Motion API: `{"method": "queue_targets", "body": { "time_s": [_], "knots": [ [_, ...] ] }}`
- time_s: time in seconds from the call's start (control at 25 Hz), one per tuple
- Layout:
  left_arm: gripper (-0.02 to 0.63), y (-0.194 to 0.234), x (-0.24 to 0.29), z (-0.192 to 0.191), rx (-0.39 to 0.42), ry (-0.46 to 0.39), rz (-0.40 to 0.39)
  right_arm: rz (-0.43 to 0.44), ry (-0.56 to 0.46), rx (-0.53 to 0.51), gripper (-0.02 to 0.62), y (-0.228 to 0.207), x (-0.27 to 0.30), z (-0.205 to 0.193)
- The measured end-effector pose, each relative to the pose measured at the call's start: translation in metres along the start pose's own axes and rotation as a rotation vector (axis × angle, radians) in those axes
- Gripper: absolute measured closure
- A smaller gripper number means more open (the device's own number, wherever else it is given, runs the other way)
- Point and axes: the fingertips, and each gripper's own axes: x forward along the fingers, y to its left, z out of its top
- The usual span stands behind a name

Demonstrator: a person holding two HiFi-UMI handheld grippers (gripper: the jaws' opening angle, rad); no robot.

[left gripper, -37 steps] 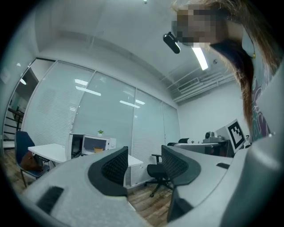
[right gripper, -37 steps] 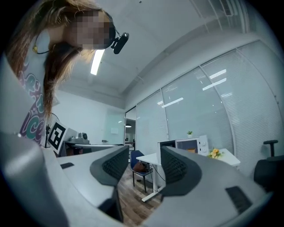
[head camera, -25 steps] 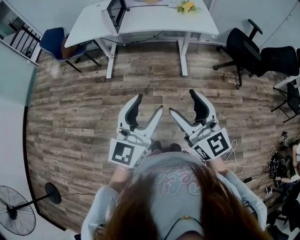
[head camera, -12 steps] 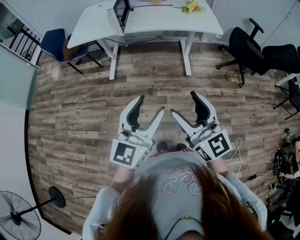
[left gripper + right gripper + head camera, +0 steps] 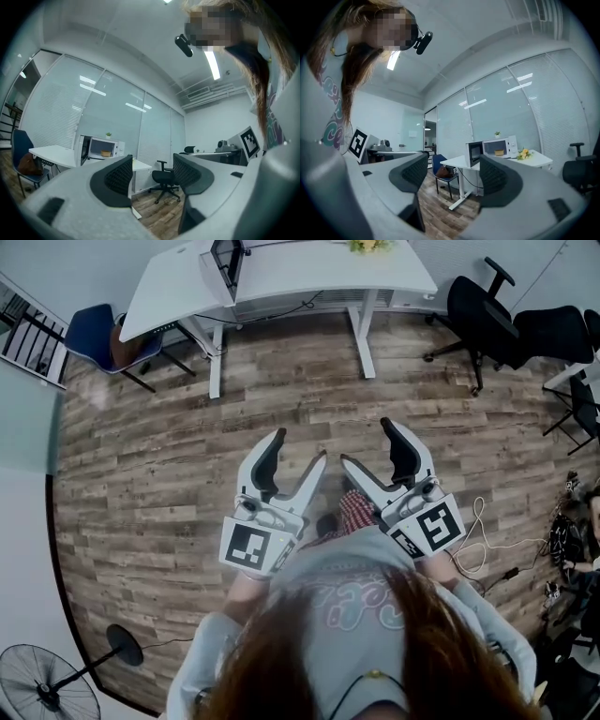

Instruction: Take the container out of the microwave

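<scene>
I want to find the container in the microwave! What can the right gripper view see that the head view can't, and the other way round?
Only the right gripper view looks inside the microwave, where a yellowish container sits, and shows the little plant on top. Only the head view shows the fan and the white cable on the floor. Both show the white desk, the microwave with its door open, the blue chair, the yellow flowers and the open right gripper.
</scene>
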Motion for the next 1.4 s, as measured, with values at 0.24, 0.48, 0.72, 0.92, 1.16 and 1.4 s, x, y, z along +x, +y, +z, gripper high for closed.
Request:
{"method": "queue_targets", "body": {
  "time_s": [0.24,0.48,0.72,0.92,1.16,1.4],
  "knots": [
    [0.362,0.015,0.011,0.001,0.011,-0.007,0.009,0.001,-0.004,0.008,0.264,-0.013,0.015,-0.004],
    [0.362,0.037,0.036,0.004,0.028,-0.004,0.04,0.021,-0.026,0.013,0.264,-0.039,0.042,0.002],
    [0.362,0.057,0.08,0.005,0.064,0.007,0.029,0.028,-0.026,0.023,0.264,-0.081,0.075,0.005],
    [0.362,0.079,0.117,0.006,0.042,0.0,0.033,0.035,-0.034,0.025,0.264,-0.115,0.1,0.01],
    [0.362,0.094,0.162,0.009,0.033,0.003,0.033,0.055,-0.049,0.049,0.264,-0.157,0.124,0.018],
    [0.362,0.108,0.194,0.013,0.048,-0.008,0.059,0.097,-0.052,0.053,0.264,-0.184,0.146,0.022]
  ]
}}
